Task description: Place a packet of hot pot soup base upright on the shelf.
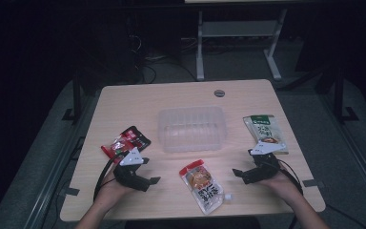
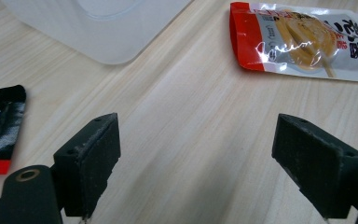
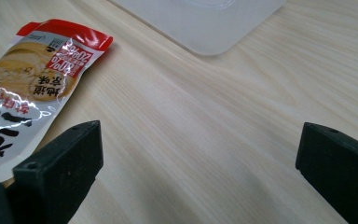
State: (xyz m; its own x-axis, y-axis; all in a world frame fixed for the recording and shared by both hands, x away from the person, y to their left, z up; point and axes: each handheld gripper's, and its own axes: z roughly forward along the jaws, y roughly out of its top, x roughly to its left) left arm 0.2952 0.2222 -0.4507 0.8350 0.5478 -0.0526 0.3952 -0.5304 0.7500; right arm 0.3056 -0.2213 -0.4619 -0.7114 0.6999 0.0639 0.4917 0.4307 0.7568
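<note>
Tub (image 1: pixel 192 129) mid-table (image 1: pixel 248 95), spouted pouch (image 1: pixel 203 185) before it, packets (image 1: pixel 126 141) (image 1: pixel 264 133) either side

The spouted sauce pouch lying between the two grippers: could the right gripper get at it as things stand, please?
Probably yes. The right gripper has its jaws wide apart and empty, and only bare table lies between it and the spouted sauce pouch. The clear plastic container sits farther back, out of the way.

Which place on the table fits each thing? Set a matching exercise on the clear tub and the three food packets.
Things:
1. clear tub
2. red and black packet
3. green packet
4. spouted pouch

Places:
A. near edge, between the two grippers
B. right side
C. middle of the table
D. left side

Pairs: 1-C, 2-D, 3-B, 4-A
</note>
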